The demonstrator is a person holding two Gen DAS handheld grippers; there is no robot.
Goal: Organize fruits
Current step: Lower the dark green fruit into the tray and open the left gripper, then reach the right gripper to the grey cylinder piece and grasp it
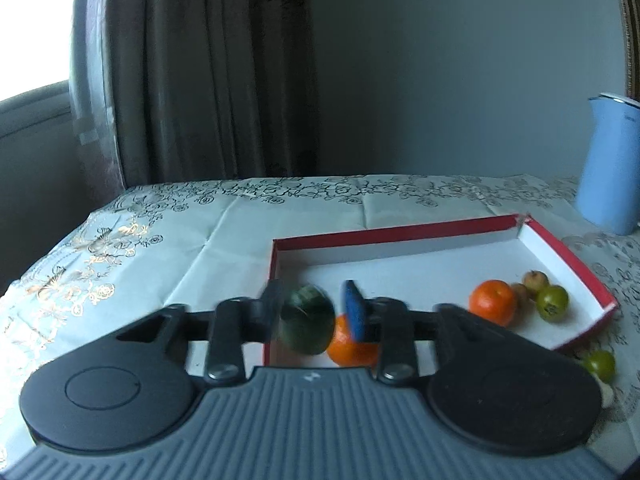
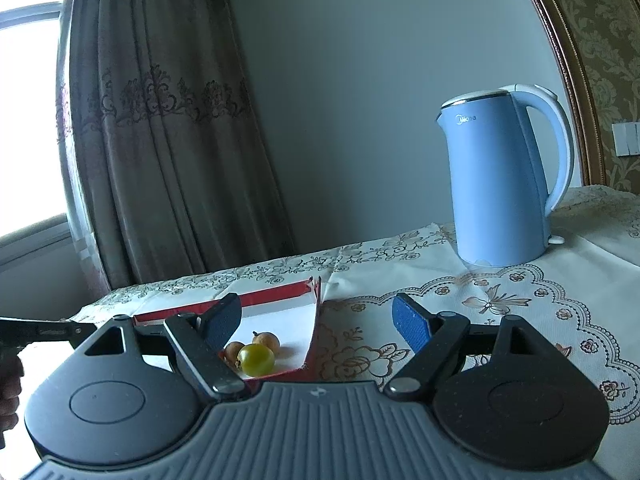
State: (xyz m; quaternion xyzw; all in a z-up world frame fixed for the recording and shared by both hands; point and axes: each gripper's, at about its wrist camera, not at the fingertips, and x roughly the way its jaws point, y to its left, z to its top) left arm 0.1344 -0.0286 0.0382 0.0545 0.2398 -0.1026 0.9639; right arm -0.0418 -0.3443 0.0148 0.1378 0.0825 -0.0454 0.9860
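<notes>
The left gripper has its fingers parted around a blurred dark green fruit, not clearly pressing it, above an orange in the red box. The right gripper has its fingers spread wide and empty. Beyond, a second orange and small fruits lie in the box; a blue kettle stands on the table.

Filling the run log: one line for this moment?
left gripper: open, dark green fruit between jaws, over red box | right gripper: open, empty | in box: two oranges | outside box: small green fruit
</notes>
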